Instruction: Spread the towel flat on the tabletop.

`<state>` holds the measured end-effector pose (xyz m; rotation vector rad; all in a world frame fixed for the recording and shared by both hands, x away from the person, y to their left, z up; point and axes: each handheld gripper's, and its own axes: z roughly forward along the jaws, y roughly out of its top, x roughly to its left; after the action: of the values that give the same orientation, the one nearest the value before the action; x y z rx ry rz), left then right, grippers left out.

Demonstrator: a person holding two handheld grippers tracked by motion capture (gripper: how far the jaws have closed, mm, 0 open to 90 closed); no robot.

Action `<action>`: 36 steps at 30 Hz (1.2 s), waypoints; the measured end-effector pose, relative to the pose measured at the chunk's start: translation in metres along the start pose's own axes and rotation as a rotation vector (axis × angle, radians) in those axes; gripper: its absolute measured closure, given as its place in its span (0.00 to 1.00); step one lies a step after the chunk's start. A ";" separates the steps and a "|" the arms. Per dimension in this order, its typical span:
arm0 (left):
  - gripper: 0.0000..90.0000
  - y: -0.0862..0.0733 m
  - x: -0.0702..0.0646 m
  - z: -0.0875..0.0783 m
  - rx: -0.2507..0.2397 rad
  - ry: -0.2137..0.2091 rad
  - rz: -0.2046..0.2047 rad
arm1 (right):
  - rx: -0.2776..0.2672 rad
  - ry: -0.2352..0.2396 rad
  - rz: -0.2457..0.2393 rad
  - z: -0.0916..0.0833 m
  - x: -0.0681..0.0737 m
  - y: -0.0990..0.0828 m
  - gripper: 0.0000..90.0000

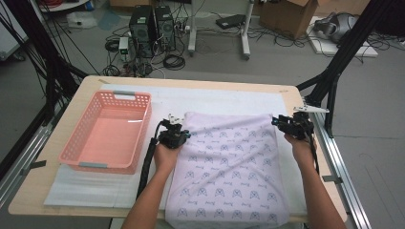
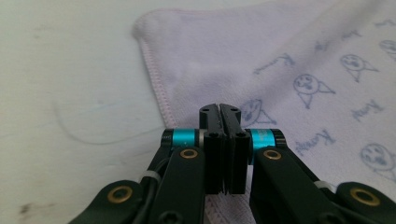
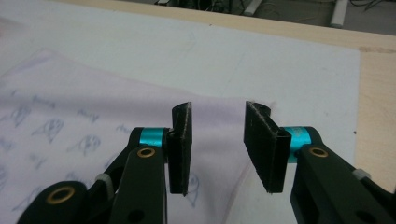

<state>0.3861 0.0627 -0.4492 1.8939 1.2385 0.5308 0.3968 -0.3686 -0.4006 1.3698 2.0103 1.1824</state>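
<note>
Lab: computer towers (image 1: 153, 29), floor cables (image 1: 174, 61), black rig frame (image 1: 341, 57).

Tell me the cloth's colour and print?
Pale lilac cloth with small blue cartoon faces and script; clearest in the left gripper view.

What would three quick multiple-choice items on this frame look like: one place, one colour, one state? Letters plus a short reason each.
1. Where is the basket relative to the cloth?
A) to its left
B) to its right
C) on top of it

2. What colour is the basket?
A) blue
B) pink
C) green

3. How do the jaws of the right gripper stand?
A) shut on the cloth
B) shut on nothing
C) apart, with no cloth pinched between them

Answers:
1 A: in the high view the basket sits on the table's left side, apart from the cloth.
2 B: its slotted walls are pink.
3 C: the right gripper view shows a gap between the pads, with the cloth's corner lying below them.
</note>
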 end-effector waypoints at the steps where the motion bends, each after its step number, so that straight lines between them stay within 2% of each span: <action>1: 0.99 0.000 0.003 0.000 -0.006 0.021 -0.011 | 0.015 0.015 -0.017 -0.003 0.002 -0.002 0.68; 3: 0.99 0.000 0.014 -0.002 -0.024 0.058 -0.057 | 0.013 0.034 -0.035 -0.009 0.008 -0.006 0.68; 4: 0.98 0.000 0.016 -0.003 -0.036 0.061 -0.069 | 0.022 0.039 -0.046 -0.012 0.011 -0.010 0.67; 5: 0.99 0.000 0.017 -0.004 -0.043 0.059 -0.061 | 0.034 0.056 -0.043 -0.014 0.012 -0.014 0.66; 6: 0.92 -0.001 0.017 -0.005 -0.053 0.030 -0.057 | 0.050 0.067 -0.039 -0.016 0.015 -0.019 0.65; 7: 0.79 0.000 0.017 -0.006 -0.050 0.023 -0.059 | 0.066 0.076 -0.042 -0.017 0.018 -0.024 0.65; 9: 0.60 -0.001 0.015 -0.010 -0.051 -0.027 -0.080 | 0.097 0.086 -0.055 -0.017 0.022 -0.034 0.64; 10: 0.57 -0.002 0.013 -0.012 -0.059 -0.037 -0.078 | 0.122 0.089 -0.072 -0.014 0.025 -0.041 0.64; 11: 0.54 -0.003 0.012 -0.013 -0.066 -0.046 -0.072 | 0.141 0.069 -0.095 -0.012 0.027 -0.045 0.63; 13: 0.51 -0.007 0.010 -0.015 -0.056 -0.064 -0.067 | 0.160 0.060 -0.103 -0.006 0.029 -0.052 0.64; 15: 0.49 -0.011 0.009 -0.016 -0.040 -0.085 -0.068 | 0.191 0.058 -0.111 0.001 0.030 -0.057 0.76; 16: 0.49 -0.013 0.009 -0.017 -0.019 -0.092 -0.071 | 0.181 0.051 -0.125 0.001 0.029 -0.057 0.96; 17: 0.48 -0.014 0.009 -0.018 0.001 -0.107 -0.065 | 0.176 0.041 -0.129 0.001 0.028 -0.056 0.96; 18: 0.47 -0.014 0.008 -0.019 0.006 -0.112 -0.061 | 0.176 0.004 -0.132 0.002 0.026 -0.055 0.97; 19: 0.47 -0.013 0.007 -0.020 0.008 -0.118 -0.062 | 0.163 -0.040 -0.132 0.002 0.022 -0.054 0.97; 21: 0.47 -0.013 0.003 -0.021 0.024 -0.138 -0.050 | 0.142 -0.083 -0.096 0.004 0.016 -0.055 0.97; 23: 0.49 -0.014 -0.006 -0.020 0.046 -0.111 0.025 | 0.125 -0.085 -0.067 0.005 0.014 -0.056 0.95; 24: 0.55 -0.014 -0.008 -0.021 0.049 -0.091 0.058 | 0.129 -0.083 -0.055 0.004 0.016 -0.056 0.91; 25: 0.70 -0.014 -0.010 -0.022 0.053 -0.067 0.100 | 0.124 -0.086 -0.062 0.003 0.017 -0.056 0.83; 26: 0.90 -0.013 -0.009 -0.021 0.054 -0.069 0.093 | 0.117 -0.094 -0.053 0.000 0.019 -0.056 0.77; 27: 0.96 -0.012 -0.007 -0.021 0.052 -0.058 0.069 | 0.107 -0.091 -0.048 -0.002 0.018 -0.056 0.73; 28: 0.97 -0.012 -0.005 -0.021 0.045 -0.033 0.059 | 0.100 -0.066 -0.021 -0.007 0.018 -0.055 0.70; 29: 0.97 -0.012 0.000 -0.021 0.030 -0.009 0.020 | 0.097 -0.060 -0.022 -0.010 0.019 -0.055 0.68; 30: 0.97 -0.012 0.004 -0.022 0.025 -0.014 -0.020 | 0.090 -0.056 -0.026 -0.016 0.020 -0.056 0.67; 31: 0.97 -0.013 0.006 -0.022 0.021 -0.022 -0.037 | 0.082 -0.038 -0.026 -0.021 0.021 -0.056 0.65; 32: 0.94 -0.014 0.005 -0.023 0.008 -0.017 -0.035 | 0.076 -0.034 -0.026 -0.025 0.023 -0.057 0.64; 33: 0.81 -0.016 0.003 -0.025 -0.007 -0.026 -0.040 | 0.073 -0.020 -0.024 -0.031 0.025 -0.059 0.64; 34: 0.67 -0.018 0.002 -0.026 -0.010 -0.054 -0.060 | 0.073 0.000 -0.031 -0.035 0.027 -0.062 0.63; 35: 0.59 -0.021 0.002 -0.029 0.001 -0.077 -0.062 | 0.070 0.007 -0.039 -0.039 0.029 -0.065 0.62; 36: 0.56 -0.023 0.000 -0.032 0.010 -0.087 -0.044 | 0.070 0.011 -0.045 -0.043 0.031 -0.068 0.62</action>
<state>0.3505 0.0803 -0.4488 1.8741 1.2250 0.4152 0.3161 -0.3678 -0.4311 1.3459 2.0968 1.1121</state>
